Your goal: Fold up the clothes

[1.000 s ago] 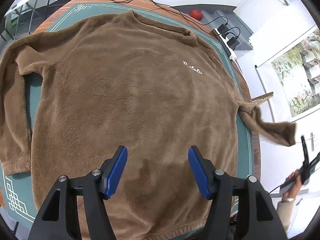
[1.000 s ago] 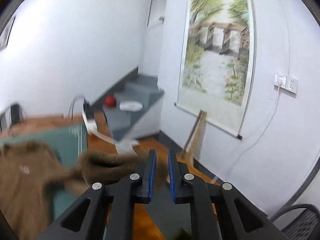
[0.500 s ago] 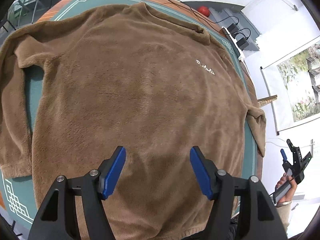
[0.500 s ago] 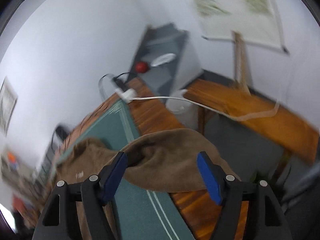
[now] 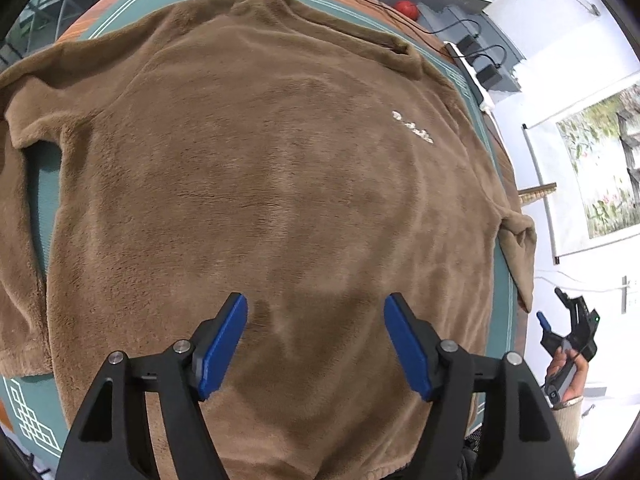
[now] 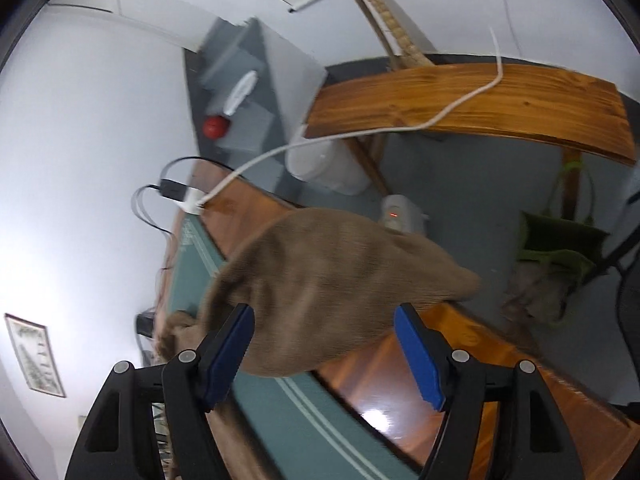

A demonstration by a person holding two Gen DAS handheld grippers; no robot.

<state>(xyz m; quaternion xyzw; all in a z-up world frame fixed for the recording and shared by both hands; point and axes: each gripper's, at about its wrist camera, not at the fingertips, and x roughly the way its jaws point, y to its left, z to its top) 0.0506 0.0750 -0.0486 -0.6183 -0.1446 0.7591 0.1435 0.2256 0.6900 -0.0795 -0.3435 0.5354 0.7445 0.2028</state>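
Note:
A brown fleece sweater (image 5: 260,184) lies spread flat on a green mat (image 5: 44,200), neckline at the far side, white lettering on the chest. My left gripper (image 5: 316,344) is open and empty above the sweater's hem area. The sweater's right sleeve (image 6: 328,280) hangs over the table's right edge; it also shows in the left wrist view (image 5: 520,256). My right gripper (image 6: 324,356) is open and empty, just short of that sleeve, off the table's right side. It also shows at the far right of the left wrist view (image 5: 568,328).
A white power strip (image 5: 468,68) with black cables lies at the mat's far right corner. A wooden table edge (image 6: 400,380) runs under the sleeve. A wooden bench (image 6: 480,100), a white bin (image 6: 320,160), and a green bag (image 6: 560,240) stand on the floor to the right.
My right gripper opened and let go of the right sleeve, which dropped over the table edge. The gripper then tilted down toward the sleeve. My left gripper moved slightly nearer the sweater.

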